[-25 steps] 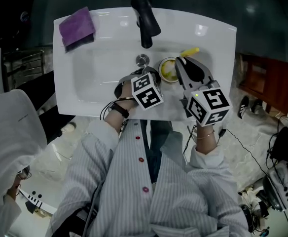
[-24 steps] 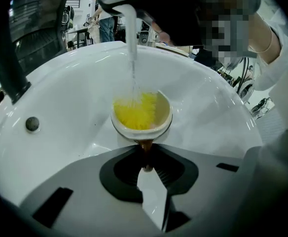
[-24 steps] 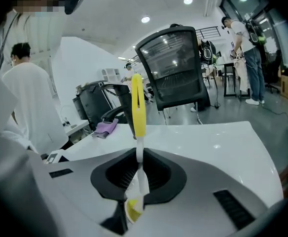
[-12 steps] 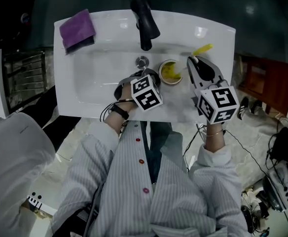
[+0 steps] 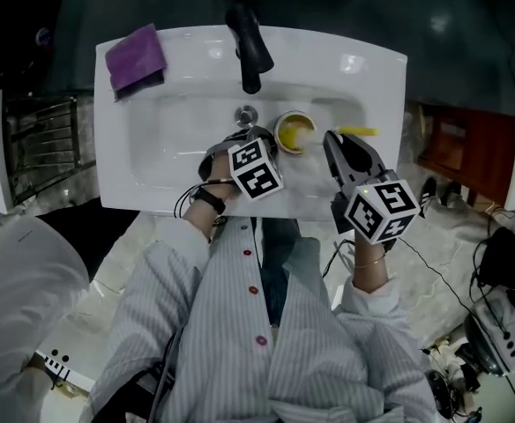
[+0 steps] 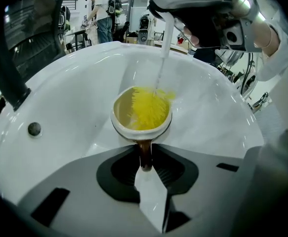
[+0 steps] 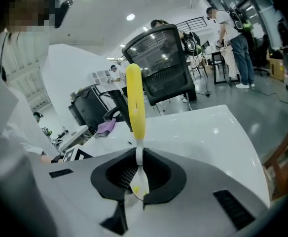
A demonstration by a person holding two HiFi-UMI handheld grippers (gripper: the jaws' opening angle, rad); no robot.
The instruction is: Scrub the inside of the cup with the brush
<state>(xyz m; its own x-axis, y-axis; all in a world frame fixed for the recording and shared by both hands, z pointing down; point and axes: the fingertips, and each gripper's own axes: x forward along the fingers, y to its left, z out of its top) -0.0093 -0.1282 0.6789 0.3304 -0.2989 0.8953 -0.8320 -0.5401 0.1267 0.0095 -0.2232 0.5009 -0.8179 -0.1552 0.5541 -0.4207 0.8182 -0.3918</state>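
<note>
A cream cup (image 5: 293, 132) stands in the white sink (image 5: 152, 148), just right of the drain (image 5: 246, 113). My left gripper (image 5: 271, 146) is shut on the cup's brown handle (image 6: 145, 154), which sits pinched between the jaws. Yellow bristles (image 6: 145, 108) fill the inside of the cup (image 6: 141, 115), and the brush's white stem (image 6: 161, 58) rises out of it toward the right gripper (image 6: 203, 14). My right gripper (image 5: 347, 141) is shut on that brush; its yellow handle (image 5: 356, 131) pokes out to the right of the cup. In the right gripper view the stem (image 7: 139, 169) is clamped between the jaws.
A black faucet (image 5: 247, 47) reaches over the basin behind the cup. A purple cloth (image 5: 136, 57) lies on the sink's back left corner. The basin's left half (image 6: 60, 98) holds only the drain. People and office chairs stand in the background.
The right gripper has shifted with the brush; the yellow handle swung from pointing up and right of the cup to lying level at its right. Left gripper and cup stayed put.
</note>
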